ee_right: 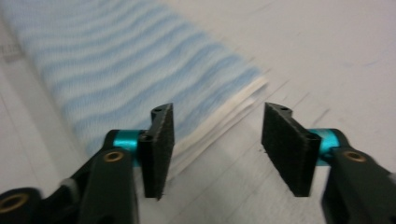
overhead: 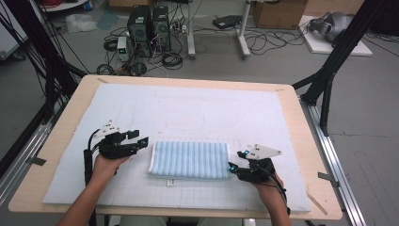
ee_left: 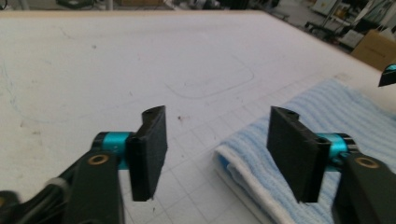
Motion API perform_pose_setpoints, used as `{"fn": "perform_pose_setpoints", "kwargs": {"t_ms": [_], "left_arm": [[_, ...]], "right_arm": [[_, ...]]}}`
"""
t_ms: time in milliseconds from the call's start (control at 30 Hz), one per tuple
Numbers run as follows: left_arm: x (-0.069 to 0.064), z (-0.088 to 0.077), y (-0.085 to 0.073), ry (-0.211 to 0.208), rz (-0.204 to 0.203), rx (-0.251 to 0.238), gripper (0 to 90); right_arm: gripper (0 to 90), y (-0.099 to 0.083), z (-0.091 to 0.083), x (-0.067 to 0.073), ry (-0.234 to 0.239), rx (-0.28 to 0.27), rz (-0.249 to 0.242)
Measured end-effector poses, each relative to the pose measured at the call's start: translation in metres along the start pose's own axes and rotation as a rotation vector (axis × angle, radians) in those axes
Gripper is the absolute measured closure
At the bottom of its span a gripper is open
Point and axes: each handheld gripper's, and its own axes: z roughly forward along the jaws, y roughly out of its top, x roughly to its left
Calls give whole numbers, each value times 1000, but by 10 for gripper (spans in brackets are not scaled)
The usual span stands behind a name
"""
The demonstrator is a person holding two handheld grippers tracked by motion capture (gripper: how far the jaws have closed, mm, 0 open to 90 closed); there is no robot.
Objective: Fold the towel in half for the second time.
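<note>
Blue-and-white striped terry cloth, a folded towel (overhead: 189,159), is seen lying flat on the white padded mat (overhead: 188,108) that covers the wooden surface (overhead: 306,141), near the person's edge and midway between the two hands. A small white label (overhead: 171,182) is seen just at its near edge.

The left tongs (overhead: 142,140) are held just beside the towel's left end, apart from it, by the left hand (overhead: 106,165). In the left gripper view the left tongs (ee_left: 217,154) are seen released, with bare gridded mat between the pads, while the towel's folded corner (ee_left: 261,158) lies under and beside the right-hand pad without being pressed.

The right tongs (overhead: 233,165) are held by the right hand (overhead: 266,186) just beside the towel's right end. In the right gripper view the right tongs (ee_right: 217,149) are likewise seen released; the layered edge of the towel (ee_right: 140,79) is seen beyond and behind the left-hand pad, and only mat is seen in the gap. Nothing is grasped by either pair.

Computer towers (overhead: 149,26) and tangled cables are seen on the floor beyond the surface.
</note>
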Motion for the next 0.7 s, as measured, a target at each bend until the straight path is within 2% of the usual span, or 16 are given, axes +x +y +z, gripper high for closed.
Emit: {"fn": "perform_pose_setpoints", "kwargs": {"t_ms": [33, 167, 300, 467, 700], "left_arm": [[0, -3, 1, -6, 3, -16, 317], [2, -11, 6, 2, 11, -66, 174], [5, -20, 6, -2, 22, -91, 175], [6, -28, 6, 8, 54, -88, 177], [2, -32, 2, 16, 77, -73, 180]], "right_arm": [[355, 2, -3, -1, -11, -19, 21], [224, 8, -10, -5, -81, -66, 47], [120, 11, -16, -9, -145, -105, 72], [120, 6, -22, -15, -197, -96, 76], [120, 5, -28, -20, -232, -109, 109]]}}
